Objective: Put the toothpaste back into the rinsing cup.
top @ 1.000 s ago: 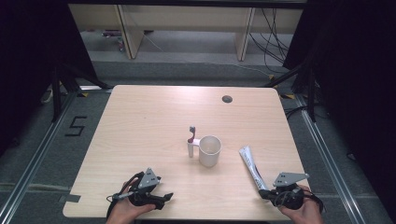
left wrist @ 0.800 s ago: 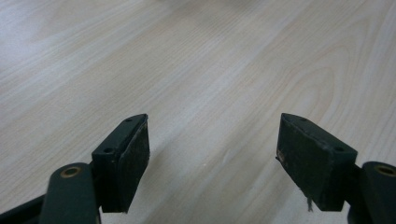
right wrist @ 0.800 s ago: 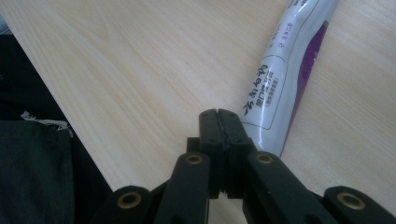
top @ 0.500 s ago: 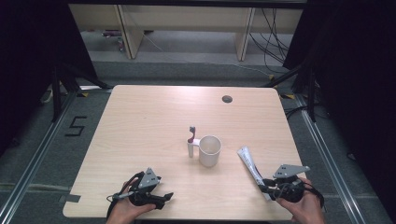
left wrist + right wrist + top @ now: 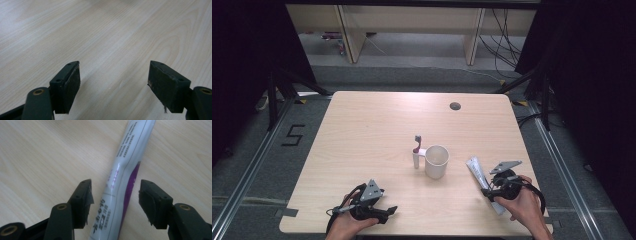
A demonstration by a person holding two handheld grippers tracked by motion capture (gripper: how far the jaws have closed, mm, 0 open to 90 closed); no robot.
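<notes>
A white and purple toothpaste tube (image 5: 476,171) lies flat on the wooden table (image 5: 377,125), right of a white mug (image 5: 436,161). A toothbrush (image 5: 416,150) stands upright against the mug's left side. My right gripper (image 5: 488,190) straddles the tube's near part. In the right gripper view the tube (image 5: 130,150) runs between the jaws of the right gripper (image 5: 115,202), which have just been opening and stand open, pads clear of it. My left gripper (image 5: 384,212) rests near the front edge, and in the left gripper view the left gripper (image 5: 113,85) is open over bare wood.
A dark cable hole (image 5: 455,106) sits at the table's far right. Black metal frames and dark curtains flank both sides, and shelving legs stand on the floor beyond the far edge. Tape marks a "5" (image 5: 294,135) on the floor at left.
My right hand has moved away from the front edge and leftward, onto the tube's near part. The left hand, mug and toothbrush have stayed put.
</notes>
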